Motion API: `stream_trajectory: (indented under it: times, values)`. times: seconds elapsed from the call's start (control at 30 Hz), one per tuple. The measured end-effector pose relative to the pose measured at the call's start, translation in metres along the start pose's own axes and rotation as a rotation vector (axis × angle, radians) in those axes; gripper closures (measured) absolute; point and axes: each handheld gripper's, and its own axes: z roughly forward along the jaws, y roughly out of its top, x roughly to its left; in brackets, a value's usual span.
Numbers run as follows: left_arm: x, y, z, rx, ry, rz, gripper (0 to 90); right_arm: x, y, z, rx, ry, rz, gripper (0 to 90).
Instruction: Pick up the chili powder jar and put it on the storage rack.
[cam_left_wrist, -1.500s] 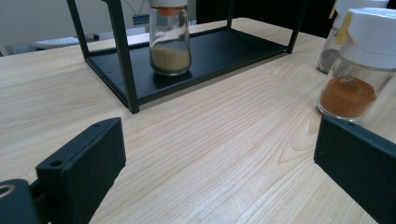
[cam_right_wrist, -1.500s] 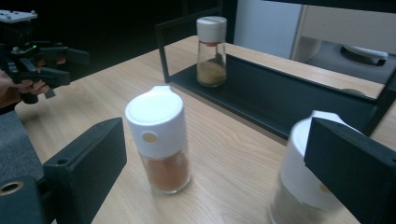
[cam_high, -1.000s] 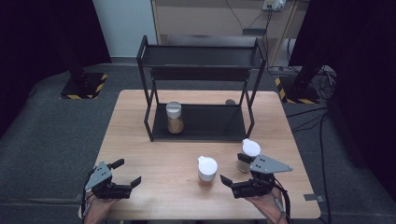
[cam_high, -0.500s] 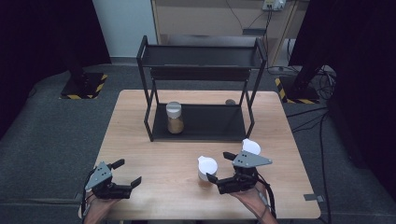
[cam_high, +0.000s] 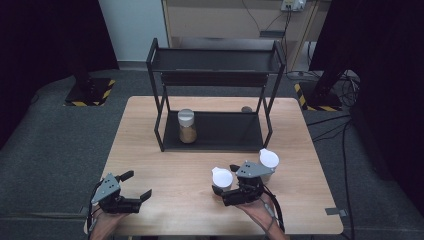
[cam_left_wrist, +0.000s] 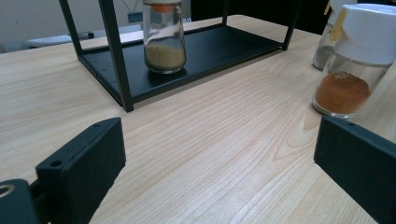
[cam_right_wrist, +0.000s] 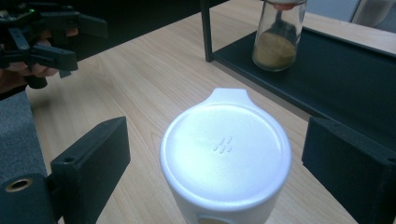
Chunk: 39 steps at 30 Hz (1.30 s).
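A: Listing what stands on the wooden table (cam_high: 165, 150). Item one: black two-tier rack (cam_high: 215, 65), at the far half of the table. On its lower shelf, left part, a glass jar of tan powder (cam_high: 187, 126), upright, grey-white lid on.

B: Item two?

A: Jar with white lid (cam_high: 222, 177), near edge, right of centre. The left gripper view shows it as a glass jar of orange-red powder (cam_left_wrist: 352, 60), upright on the bare wood, in front of the rack and apart from it.

B: Item three?

A: Second white-lidded jar (cam_high: 268, 160), just to the right of and behind the first one, with dark grey contents as the left gripper view shows. The two stand close; whether they touch I cannot tell.

B: Tongs?

A: Right gripper (cam_high: 225, 187), held in the person's right hand (cam_high: 255, 210). Its jaws have just been closing somewhat, yet they stand apart on either side of the orange jar's lid (cam_right_wrist: 226, 149), with wood visible between each pad and the lid. No contact, jar not lifted.

B: And the other?

A: Left gripper (cam_high: 136, 186), at the near left corner, in the left hand (cam_high: 107, 222). Jaws wide apart, nothing between them but bare table, well away from all three jars.
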Motion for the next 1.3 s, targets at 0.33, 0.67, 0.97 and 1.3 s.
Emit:
stream_trajectory:
  times: [0.33,0.67,0.97,1.3]
  values:
    - [0.000,0.000,0.000,0.002,-0.003,0.001,1.2,0.002,-0.006,0.013,0.037,-0.024,0.014,15.1]
    - [0.000,0.000,0.001,0.004,-0.005,0.001,1.2,0.008,-0.018,0.018,0.015,-0.053,0.000,29.3]
    - [0.001,0.000,0.001,0.003,-0.009,-0.001,1.2,0.014,-0.017,0.018,0.018,-0.075,-0.021,30.3]
    - [0.001,0.000,0.001,0.003,-0.011,-0.003,1.2,0.011,-0.004,0.015,0.008,-0.057,-0.039,30.6]
